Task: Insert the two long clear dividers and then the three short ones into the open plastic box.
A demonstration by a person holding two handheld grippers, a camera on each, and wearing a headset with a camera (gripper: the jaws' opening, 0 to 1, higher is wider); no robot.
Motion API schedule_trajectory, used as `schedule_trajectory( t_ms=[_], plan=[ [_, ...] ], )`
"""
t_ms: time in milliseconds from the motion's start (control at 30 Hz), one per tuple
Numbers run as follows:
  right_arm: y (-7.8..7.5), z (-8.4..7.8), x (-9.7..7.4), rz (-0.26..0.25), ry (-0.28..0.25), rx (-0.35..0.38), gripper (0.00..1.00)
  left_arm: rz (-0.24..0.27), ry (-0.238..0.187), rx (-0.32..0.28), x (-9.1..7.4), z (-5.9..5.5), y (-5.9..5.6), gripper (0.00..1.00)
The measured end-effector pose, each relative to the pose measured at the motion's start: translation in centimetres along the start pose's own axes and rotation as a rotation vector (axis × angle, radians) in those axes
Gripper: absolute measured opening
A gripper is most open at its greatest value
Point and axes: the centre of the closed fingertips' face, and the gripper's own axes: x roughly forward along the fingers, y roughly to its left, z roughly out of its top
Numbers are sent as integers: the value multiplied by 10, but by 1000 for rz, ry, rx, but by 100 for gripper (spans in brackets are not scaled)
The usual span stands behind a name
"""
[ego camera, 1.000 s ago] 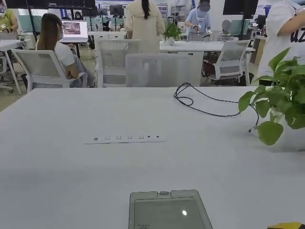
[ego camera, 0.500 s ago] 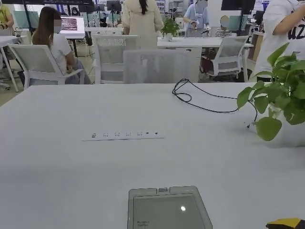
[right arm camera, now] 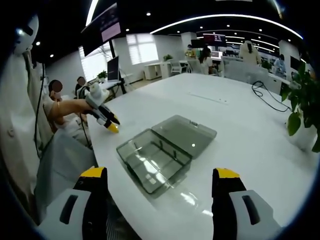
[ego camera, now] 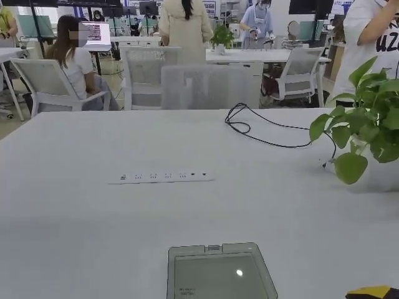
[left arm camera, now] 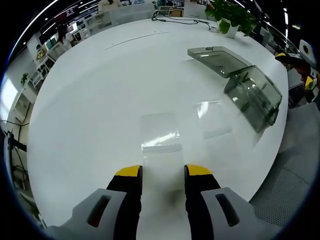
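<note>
Nothing's in the open plastic box (right arm camera: 154,159) yet by the look of it, so we're at step one. The clear dividers (left arm camera: 160,132) lie flat beside the box, between it and the left gripper (left arm camera: 163,171), whose jaws are spread and empty. The right gripper (right arm camera: 160,173) gapes wide, facing the box. I'd say the next move is pinching a long divider by its thin edge.

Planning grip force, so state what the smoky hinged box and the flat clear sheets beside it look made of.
The smoky grey hinged box: likely rigid plastic, glossy; tinted see-through walls with glints. The flat clear sheets: probably thin clear plastic, glossy; nearly invisible save bright edge reflections.
</note>
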Motion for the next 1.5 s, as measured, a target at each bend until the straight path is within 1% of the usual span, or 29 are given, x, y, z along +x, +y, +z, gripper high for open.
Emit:
schedule_trajectory(
  t_ms=[167,233,267,400,667,800,1000,1100,1267,1333,1400,1433,1467,1500],
  plan=[
    [0,1,2,1,-9,12,85,2,0,18,-1,0,1,31],
    [1,1,2,0,-12,17,85,1,-4,9,-1,1,2,30],
    [1,1,3,-1,-12,23,85,0,-16,-2,-2,2,2,30],
    [3,-1,5,-4,-9,37,84,-2,-16,-9,-3,1,1,30],
    [5,2,7,-19,-25,89,79,27,-25,9,-6,3,0,30],
    [9,5,11,-15,-44,120,74,34,-65,-5,-7,8,-3,30],
    [19,8,20,1,-44,131,70,54,-113,-9,-11,14,-5,30],
    [24,10,26,7,-51,138,67,49,-122,-17,-15,17,-11,30],
    [33,14,35,21,-65,160,63,35,-168,-32,-23,27,-24,30],
    [39,13,38,42,-55,171,62,23,-199,-38,-25,32,-30,30],
    [43,14,42,40,-61,189,59,12,-224,-50,-29,37,-35,30],
    [45,15,45,45,-65,207,58,-3,-257,-49,-31,42,-40,30],
    [46,16,46,47,-71,222,56,-11,-272,-55,-32,44,-42,30],
    [48,17,48,46,-79,245,55,-27,-293,-60,-34,48,-48,30]
  ],
)
